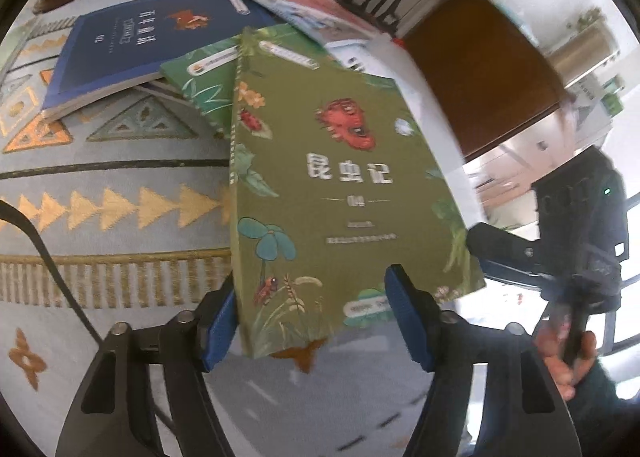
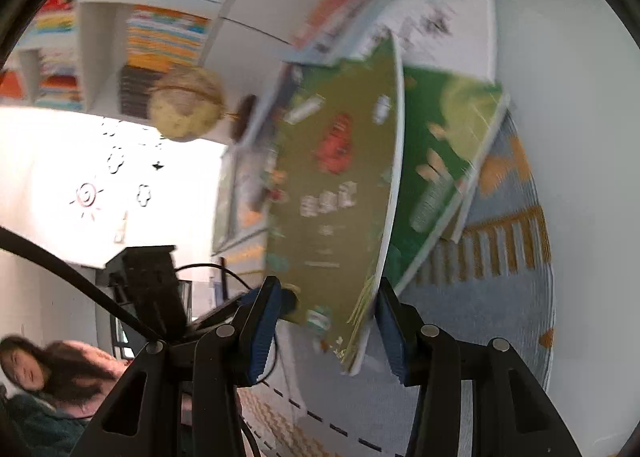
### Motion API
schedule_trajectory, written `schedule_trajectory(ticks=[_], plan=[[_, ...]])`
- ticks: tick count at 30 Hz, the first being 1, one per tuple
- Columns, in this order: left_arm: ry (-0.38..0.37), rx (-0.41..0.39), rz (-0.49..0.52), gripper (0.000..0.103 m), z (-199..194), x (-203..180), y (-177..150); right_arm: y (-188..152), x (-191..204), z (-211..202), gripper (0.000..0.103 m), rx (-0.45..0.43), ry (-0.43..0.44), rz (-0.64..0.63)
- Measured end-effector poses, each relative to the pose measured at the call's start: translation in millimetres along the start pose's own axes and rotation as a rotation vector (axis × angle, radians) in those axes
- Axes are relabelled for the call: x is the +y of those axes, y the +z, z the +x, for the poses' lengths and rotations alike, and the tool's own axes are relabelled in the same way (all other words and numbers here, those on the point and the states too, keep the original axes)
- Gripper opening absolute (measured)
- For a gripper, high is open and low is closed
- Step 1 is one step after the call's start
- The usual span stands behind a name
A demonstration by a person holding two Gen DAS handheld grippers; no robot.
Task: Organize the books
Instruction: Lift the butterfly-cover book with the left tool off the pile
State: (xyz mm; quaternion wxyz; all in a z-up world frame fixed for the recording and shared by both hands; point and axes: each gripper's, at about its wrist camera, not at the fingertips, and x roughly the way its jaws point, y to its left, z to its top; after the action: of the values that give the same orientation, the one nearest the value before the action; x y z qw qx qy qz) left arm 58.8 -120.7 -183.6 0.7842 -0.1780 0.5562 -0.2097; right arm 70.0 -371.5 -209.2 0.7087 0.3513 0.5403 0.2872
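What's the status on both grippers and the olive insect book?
Olive book lifted, between both grippers. Left gripper open astride its corner. Right gripper's grip unclear. Book pile behind.

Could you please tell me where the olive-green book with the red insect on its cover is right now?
The olive-green book fills the centre of the left wrist view, raised above the patterned rug, its near end between the left gripper fingers, with the navy book behind it.

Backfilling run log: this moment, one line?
olive book: raised over rug | right gripper: shut on it | left gripper: astride it, grip unclear
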Motion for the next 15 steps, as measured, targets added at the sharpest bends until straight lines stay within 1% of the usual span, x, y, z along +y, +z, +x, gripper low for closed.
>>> schedule_trajectory(ticks=[2, 5, 8, 10, 12, 15], plan=[[-0.06, -0.016, -0.027, 0.063, -8.6, -3.4, 3.3, 2.0, 4.8, -2.4, 0.047, -0.018, -0.016, -0.028], [-0.121, -0.022, -0.049, 0.063, -17.7, -9.0, 10.6, 2.3, -1.9, -0.8, 0.047, -0.032, -0.044, -0.014], [-0.157, -0.012, -0.057, 0.063, -19.7, -13.8, 17.4, 0.8, -15.0, -1.4, 0.047, -0.045, -0.039, 0.033], [-0.181, -0.004, -0.077, 0.063, -17.9, -16.1, 20.0, 0.2, -22.1, 0.3, 0.047, -0.041, -0.056, 0.053], [-0.178, -0.005, -0.084, 0.063, -17.1, -19.1, 21.9, -1.4, -27.7, 1.4, 0.047, -0.04, -0.054, 0.065], [-0.141, -0.018, -0.061, 0.067, -14.8, -26.6, 25.5, -3.8, -32.0, 4.8, 0.047, -0.035, -0.026, 0.091]])
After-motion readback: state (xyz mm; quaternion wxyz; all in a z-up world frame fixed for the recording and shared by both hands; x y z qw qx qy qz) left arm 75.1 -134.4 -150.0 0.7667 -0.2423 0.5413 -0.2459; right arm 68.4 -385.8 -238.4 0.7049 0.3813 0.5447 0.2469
